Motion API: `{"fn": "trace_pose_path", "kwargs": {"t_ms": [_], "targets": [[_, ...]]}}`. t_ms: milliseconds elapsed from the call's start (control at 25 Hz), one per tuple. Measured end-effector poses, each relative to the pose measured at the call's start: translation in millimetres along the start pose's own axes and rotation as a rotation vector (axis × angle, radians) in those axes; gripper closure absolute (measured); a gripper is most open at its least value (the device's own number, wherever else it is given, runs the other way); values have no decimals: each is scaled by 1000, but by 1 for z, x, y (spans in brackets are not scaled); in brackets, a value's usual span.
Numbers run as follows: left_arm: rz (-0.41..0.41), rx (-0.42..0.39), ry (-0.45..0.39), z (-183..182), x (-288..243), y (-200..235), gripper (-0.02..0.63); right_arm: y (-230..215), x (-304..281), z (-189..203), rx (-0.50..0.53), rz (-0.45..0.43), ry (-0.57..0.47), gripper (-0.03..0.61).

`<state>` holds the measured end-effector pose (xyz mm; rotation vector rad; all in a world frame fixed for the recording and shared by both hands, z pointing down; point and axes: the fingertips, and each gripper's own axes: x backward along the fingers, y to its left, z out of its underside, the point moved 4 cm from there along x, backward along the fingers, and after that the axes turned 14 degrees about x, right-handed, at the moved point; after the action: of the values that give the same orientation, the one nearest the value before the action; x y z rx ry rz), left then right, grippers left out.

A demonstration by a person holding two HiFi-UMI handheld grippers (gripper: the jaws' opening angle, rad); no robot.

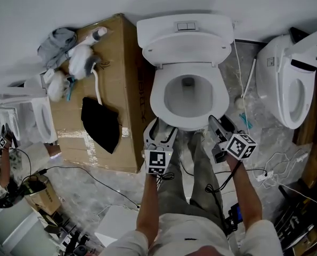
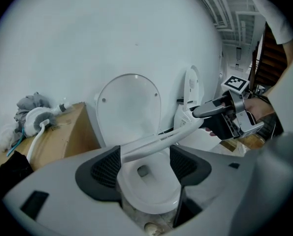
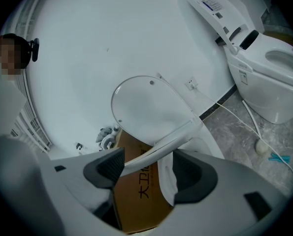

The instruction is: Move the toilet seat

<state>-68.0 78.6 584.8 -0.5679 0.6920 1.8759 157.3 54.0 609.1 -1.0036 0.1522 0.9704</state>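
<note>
A white toilet [image 1: 186, 116] stands against the wall with its lid [image 2: 129, 107] upright. The seat ring [image 2: 161, 140] is raised off the bowl [image 2: 146, 191] at a slant, seen edge-on in both gripper views. My left gripper [image 1: 159, 132] is at the seat's front left. Its jaws [image 2: 145, 163] stand wide apart, with the thin seat edge between them, near the left pad. My right gripper [image 1: 220, 126] is at the front right, also wide apart [image 3: 148, 168], with the seat [image 3: 171, 141] running from near its left pad up toward the hinge. From the left gripper view, the right gripper [image 2: 205, 113] has a finger lying along the seat's far side.
A large cardboard box [image 1: 113, 73] with a black cloth [image 1: 100, 122] and white hoses stands left of the toilet. A second toilet [image 1: 286, 84] is at the right, a smaller fixture [image 1: 35, 116] at the far left. Cables [image 1: 278, 164] trail over the marble floor.
</note>
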Motion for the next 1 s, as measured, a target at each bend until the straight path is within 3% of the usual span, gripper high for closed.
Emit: {"fn": "trace_pose_path", "kwargs": {"t_ms": [400, 640, 760, 1000], "targets": [[5, 18, -16, -30, -7, 2, 307, 8, -1, -22, -48, 20, -55, 259], [8, 36, -32, -44, -10, 7, 307, 20, 8, -31, 5, 22, -66, 259], [10, 42, -48, -54, -13, 8, 307, 25, 12, -35, 89, 32, -49, 259], [21, 35, -68, -75, -21, 12, 307, 39, 16, -46, 354, 67, -22, 259]]}}
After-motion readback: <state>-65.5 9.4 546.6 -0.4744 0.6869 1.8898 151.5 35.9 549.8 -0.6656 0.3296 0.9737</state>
